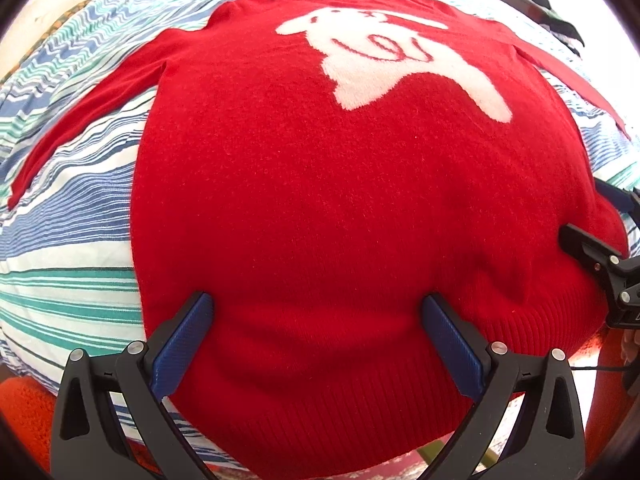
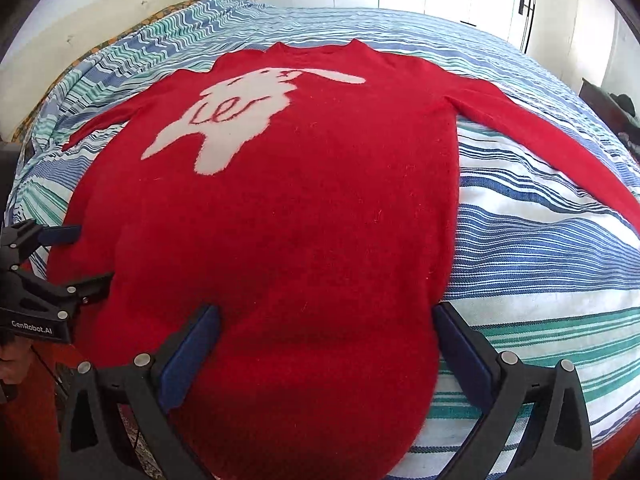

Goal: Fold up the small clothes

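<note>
Left wrist view: the red sweater (image 1: 320,200) lies flat on the striped bedspread (image 1: 72,264). The left gripper (image 1: 316,312) is spread wide over its hem.

Right wrist view: the right gripper (image 2: 326,322) is spread wide at the sweater's hem corner.

Red sweater (image 2: 288,208) flat on striped bedspread (image 2: 540,248), right gripper (image 2: 326,312) spread wide over hem

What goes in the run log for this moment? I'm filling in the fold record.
stage: pre-fold | red sweater flat on striped bedspread | left gripper open at hem | right gripper open at hem | sleeves spread
</note>
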Action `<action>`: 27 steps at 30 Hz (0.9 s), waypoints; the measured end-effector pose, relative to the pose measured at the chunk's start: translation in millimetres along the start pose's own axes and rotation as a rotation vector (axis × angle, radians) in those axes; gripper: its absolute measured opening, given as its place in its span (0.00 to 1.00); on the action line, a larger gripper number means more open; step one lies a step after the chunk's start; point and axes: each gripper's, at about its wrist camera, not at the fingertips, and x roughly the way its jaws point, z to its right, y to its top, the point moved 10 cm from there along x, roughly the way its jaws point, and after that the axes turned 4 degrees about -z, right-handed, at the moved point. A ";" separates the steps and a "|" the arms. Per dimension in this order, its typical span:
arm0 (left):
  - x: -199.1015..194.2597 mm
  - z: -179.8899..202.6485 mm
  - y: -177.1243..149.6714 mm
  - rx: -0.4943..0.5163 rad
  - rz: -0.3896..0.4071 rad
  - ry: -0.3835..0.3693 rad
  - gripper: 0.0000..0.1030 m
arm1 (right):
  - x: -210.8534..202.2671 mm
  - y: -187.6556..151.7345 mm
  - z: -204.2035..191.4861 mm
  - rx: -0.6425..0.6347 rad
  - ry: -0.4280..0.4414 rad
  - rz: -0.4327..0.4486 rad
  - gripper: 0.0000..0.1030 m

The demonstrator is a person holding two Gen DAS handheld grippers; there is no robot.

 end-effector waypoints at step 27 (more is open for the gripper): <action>-1.6 6.7 -1.9 0.022 0.019 0.021 1.00 | 1.6 -5.5 -1.8 -0.041 -0.039 0.039 1.00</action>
